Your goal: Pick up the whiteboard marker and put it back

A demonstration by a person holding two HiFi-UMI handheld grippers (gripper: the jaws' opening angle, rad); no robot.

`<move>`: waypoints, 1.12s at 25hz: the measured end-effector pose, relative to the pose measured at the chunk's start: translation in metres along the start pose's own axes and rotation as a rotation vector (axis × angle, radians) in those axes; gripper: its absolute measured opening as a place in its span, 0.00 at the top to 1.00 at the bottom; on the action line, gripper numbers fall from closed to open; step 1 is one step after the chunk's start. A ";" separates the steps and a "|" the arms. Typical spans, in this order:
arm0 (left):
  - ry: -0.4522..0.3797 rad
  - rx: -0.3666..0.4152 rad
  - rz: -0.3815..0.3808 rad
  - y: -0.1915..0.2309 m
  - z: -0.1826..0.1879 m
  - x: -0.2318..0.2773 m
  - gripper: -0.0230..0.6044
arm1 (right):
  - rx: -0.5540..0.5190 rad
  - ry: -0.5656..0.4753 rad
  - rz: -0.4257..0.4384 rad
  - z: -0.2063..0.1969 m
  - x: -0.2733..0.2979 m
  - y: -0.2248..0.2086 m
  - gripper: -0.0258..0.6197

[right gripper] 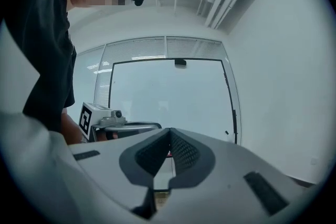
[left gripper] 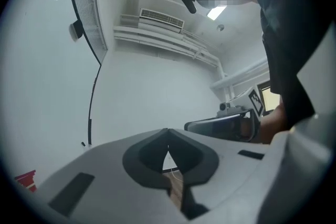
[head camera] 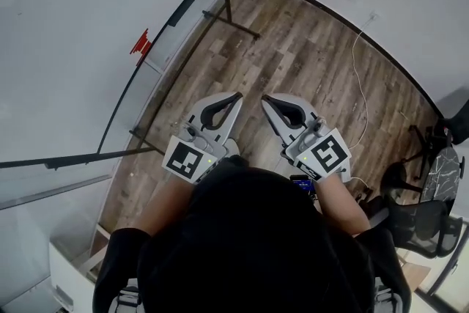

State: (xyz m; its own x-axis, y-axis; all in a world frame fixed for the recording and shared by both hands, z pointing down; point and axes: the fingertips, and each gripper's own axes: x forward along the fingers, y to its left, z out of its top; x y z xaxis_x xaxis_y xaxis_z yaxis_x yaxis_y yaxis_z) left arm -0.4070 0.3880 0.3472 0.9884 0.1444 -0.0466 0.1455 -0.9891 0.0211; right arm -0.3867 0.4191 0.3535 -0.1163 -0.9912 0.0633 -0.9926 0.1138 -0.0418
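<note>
I cannot make out a whiteboard marker in any view. A black-framed whiteboard (head camera: 73, 48) stands at the left, with a small red object (head camera: 142, 42) at its lower edge. My left gripper (head camera: 238, 96) and right gripper (head camera: 265, 98) are held side by side above the wooden floor, both shut with nothing between the jaws. In the left gripper view the left gripper (left gripper: 168, 136) has its tips touching, and the right gripper (left gripper: 226, 126) shows beside it. In the right gripper view the right gripper (right gripper: 169, 135) faces the whiteboard (right gripper: 168, 92), its jaws together.
Black stand legs (head camera: 231, 18) of the whiteboard cross the wooden floor (head camera: 308, 62). A white cable (head camera: 359, 77) trails along the right. Office chairs (head camera: 432, 187) stand at the right edge and a white cabinet (head camera: 66, 267) at the bottom left.
</note>
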 end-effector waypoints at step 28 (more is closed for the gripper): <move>0.040 0.002 0.087 0.174 -0.020 0.117 0.96 | -0.015 0.038 0.071 0.002 0.134 -0.166 0.97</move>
State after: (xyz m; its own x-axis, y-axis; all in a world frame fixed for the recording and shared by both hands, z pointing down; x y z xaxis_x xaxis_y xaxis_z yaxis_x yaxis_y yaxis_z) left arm -0.2650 0.2332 0.3656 0.9983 0.0587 -0.0050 0.0588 -0.9980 0.0213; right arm -0.2371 0.2673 0.3674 -0.1874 -0.9774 0.0981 -0.9822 0.1851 -0.0324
